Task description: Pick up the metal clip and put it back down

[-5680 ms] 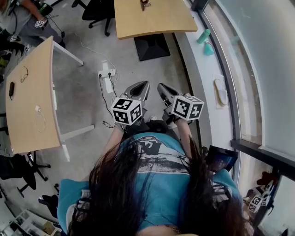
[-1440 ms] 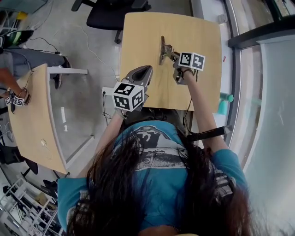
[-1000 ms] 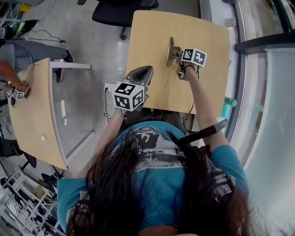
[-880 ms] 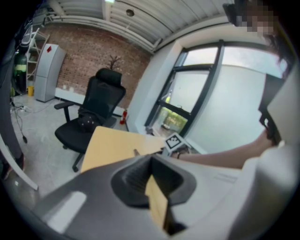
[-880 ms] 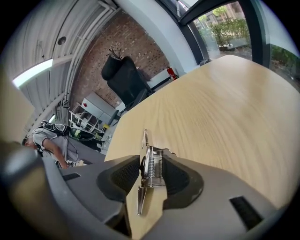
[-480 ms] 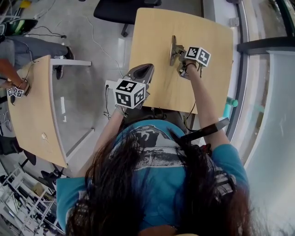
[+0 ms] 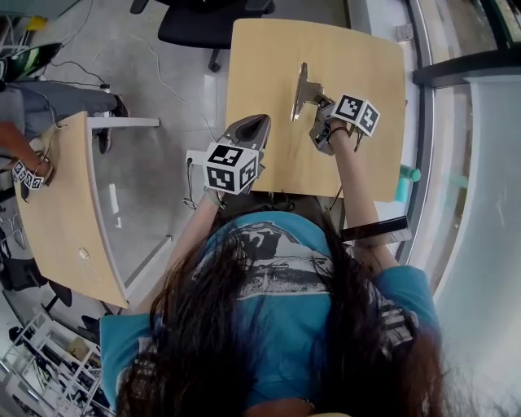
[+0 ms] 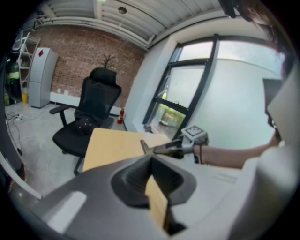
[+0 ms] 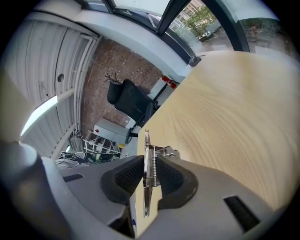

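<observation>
The metal clip [image 7: 299, 89] is a long silver spring clip standing on edge over the light wooden table [image 7: 269, 57]. My right gripper [image 7: 313, 100] has its dark pads [image 9: 129, 176] pressing both sides of the clip [image 9: 148, 173], and its jaws are still closing. Whether the clip touches the tabletop I cannot tell. My left gripper [image 7: 251, 124] hangs at the table's near left edge, shut with nothing in it. In the left gripper view its jaws [image 8: 152, 161] point at the clip [image 8: 159, 147] and the right arm.
A black office chair [image 7: 203, 20] stands beyond the table. A second wooden table [image 7: 57, 195] lies at the left, with another person's hand [image 7: 24, 171] by it. A teal bottle [image 7: 404, 183] sits on the window ledge at the right. Cables and a power strip [image 7: 191, 159] lie on the floor.
Both grippers started over the floor near my body. The right one reached onto the table and closed on the clip; in the last half second clip and gripper shifted slightly toward me.
</observation>
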